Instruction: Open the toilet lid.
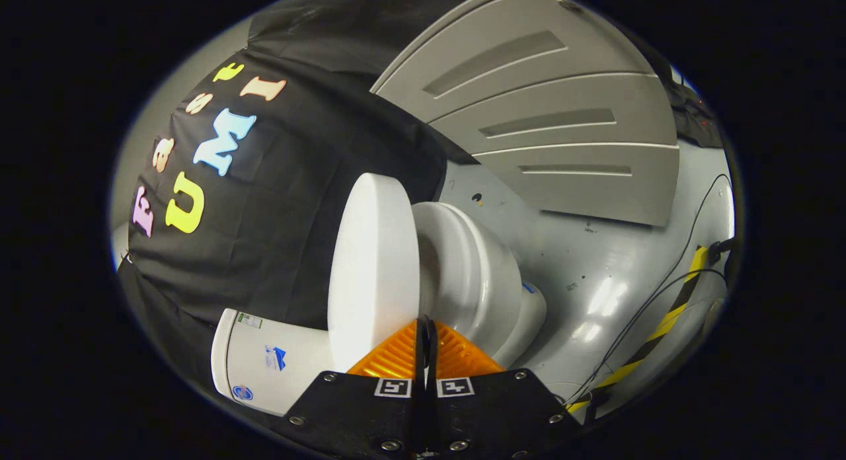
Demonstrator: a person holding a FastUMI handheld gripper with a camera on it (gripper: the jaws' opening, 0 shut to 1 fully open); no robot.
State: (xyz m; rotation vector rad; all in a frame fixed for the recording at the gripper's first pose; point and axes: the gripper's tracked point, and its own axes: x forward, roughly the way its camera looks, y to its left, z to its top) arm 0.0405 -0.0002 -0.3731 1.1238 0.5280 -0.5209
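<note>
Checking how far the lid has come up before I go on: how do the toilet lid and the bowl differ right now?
The toilet lid is a flat, matte slab swung up off the bowl, which is rounded and glossy with highlights. The lid stands between the bowl and the tank; the bowl lies on the floor's side. The gripper has its fingers together just short of the lid's edge; the bowl sits beyond them. Both are white.

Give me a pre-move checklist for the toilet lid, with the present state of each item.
1. Toilet lid raised off the bowl: ok, a wide gap shows between them.
2. Gripper fingers closed: ok, pressed together.
3. Fingers gripping the lid: not ok, nothing between them; lid edge just ahead.
4. Lid fully back against the tank: cannot tell.
5. Cables on the floor away from the toilet: ok.
</note>
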